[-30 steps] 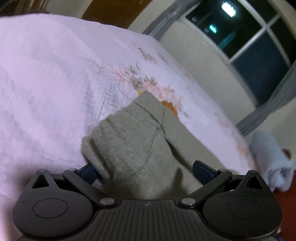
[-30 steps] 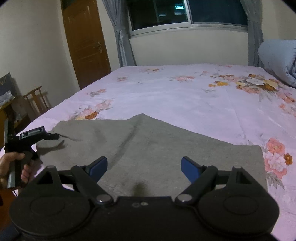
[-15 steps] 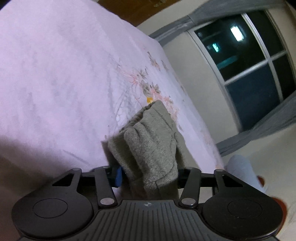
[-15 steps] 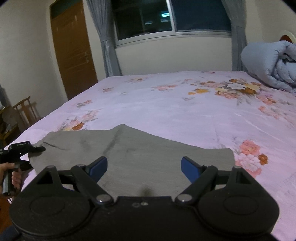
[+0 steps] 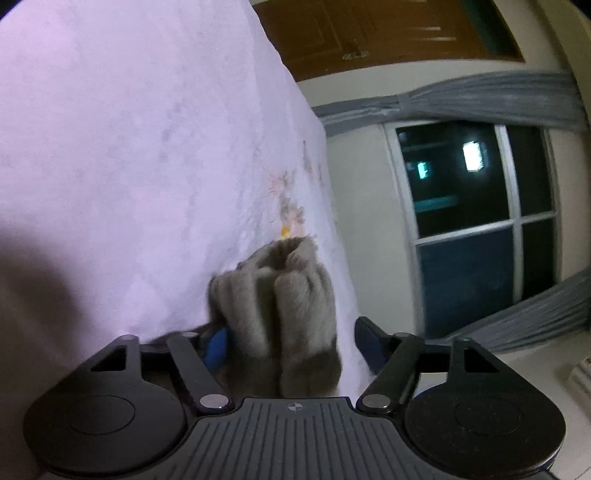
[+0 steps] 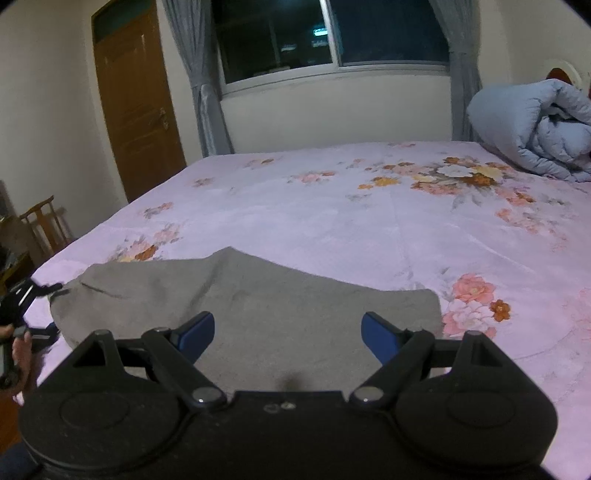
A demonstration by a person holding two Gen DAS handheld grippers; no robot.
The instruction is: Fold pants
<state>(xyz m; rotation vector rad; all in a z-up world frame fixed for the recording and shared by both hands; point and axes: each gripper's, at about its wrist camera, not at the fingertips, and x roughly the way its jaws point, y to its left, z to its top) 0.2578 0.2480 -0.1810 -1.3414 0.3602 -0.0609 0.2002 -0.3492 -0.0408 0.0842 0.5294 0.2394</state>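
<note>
1. The grey pants (image 6: 251, 310) lay spread along the near edge of the bed (image 6: 369, 221).
2. The left gripper (image 5: 291, 343) had just been opening, with a bunched end of the pants between its jaws; its right pad stood clear of the cloth.
3. The right gripper (image 6: 284, 332) hovered above the pants, jaws wide and empty.

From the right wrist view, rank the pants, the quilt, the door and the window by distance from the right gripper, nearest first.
1. Grey pants: directly under and ahead of the right gripper, on the bed's near edge.
2. Blue quilt: far right, at the bed's far end.
3. Door and window: on the walls beyond the bed; too close to call.
</note>
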